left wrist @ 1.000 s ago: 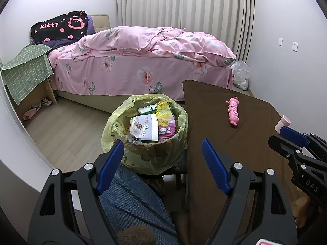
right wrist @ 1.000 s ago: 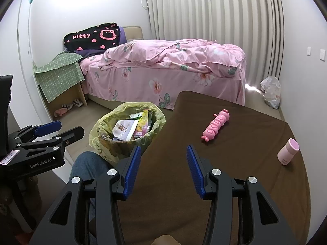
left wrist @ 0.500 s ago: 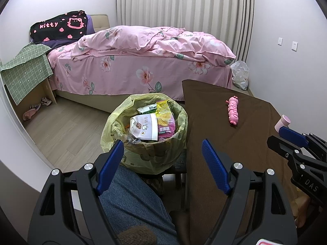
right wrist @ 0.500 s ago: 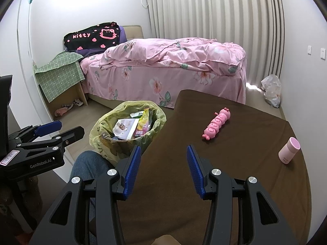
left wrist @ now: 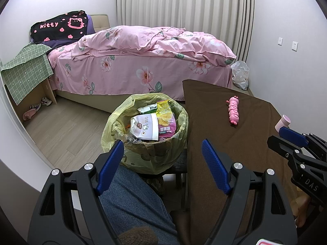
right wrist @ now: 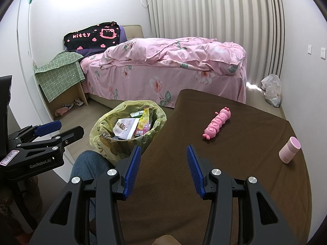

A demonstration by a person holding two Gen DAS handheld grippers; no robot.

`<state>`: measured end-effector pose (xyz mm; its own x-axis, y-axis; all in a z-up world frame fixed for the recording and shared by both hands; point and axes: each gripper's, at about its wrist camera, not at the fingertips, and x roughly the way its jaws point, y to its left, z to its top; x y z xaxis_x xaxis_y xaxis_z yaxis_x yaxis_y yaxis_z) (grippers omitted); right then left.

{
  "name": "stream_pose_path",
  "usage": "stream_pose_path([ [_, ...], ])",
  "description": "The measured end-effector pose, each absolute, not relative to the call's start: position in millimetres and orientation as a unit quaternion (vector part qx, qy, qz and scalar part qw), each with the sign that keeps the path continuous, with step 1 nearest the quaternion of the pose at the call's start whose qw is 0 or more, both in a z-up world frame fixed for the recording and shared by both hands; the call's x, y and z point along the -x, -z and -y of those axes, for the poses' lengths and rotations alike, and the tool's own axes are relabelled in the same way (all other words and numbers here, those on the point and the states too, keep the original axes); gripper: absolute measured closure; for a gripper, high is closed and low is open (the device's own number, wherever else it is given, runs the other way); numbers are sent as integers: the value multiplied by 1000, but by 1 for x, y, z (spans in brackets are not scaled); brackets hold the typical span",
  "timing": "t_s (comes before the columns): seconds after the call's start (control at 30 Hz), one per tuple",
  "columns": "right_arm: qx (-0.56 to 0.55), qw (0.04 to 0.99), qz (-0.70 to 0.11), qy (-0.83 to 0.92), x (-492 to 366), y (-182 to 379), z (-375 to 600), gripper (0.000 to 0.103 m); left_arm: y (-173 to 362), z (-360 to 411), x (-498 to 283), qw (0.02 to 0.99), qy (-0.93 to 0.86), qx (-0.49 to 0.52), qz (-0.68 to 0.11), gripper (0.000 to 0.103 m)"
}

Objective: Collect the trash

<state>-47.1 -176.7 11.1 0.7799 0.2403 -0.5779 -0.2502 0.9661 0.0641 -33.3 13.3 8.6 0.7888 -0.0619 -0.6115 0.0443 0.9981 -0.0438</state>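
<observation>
left wrist: left gripper (left wrist: 162, 164) jaws apart, empty, above bin bag (left wrist: 146, 136) full of wrappers (left wrist: 154, 122) beside table (left wrist: 235, 153) | right wrist: right gripper (right wrist: 161, 170) parted, empty, over table (right wrist: 235, 143) | bag looks light, soft, crinkly; pinch its gathered rim

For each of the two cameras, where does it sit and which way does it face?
Left wrist: on the left gripper, facing down at the trash bin; a jeans-clad knee and the right gripper show.
Right wrist: on the right gripper, facing down over the brown table; the knee and left gripper show.
Shared: bin, pink toy, pink cup, bed.
</observation>
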Motion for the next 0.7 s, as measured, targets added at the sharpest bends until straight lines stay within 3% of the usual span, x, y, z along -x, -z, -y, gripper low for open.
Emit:
stream_pose_path([
  [0.7, 8, 943, -306, -130, 47, -12, 177, 59, -11, -17, 34, 947, 25, 13, -320, 28],
])
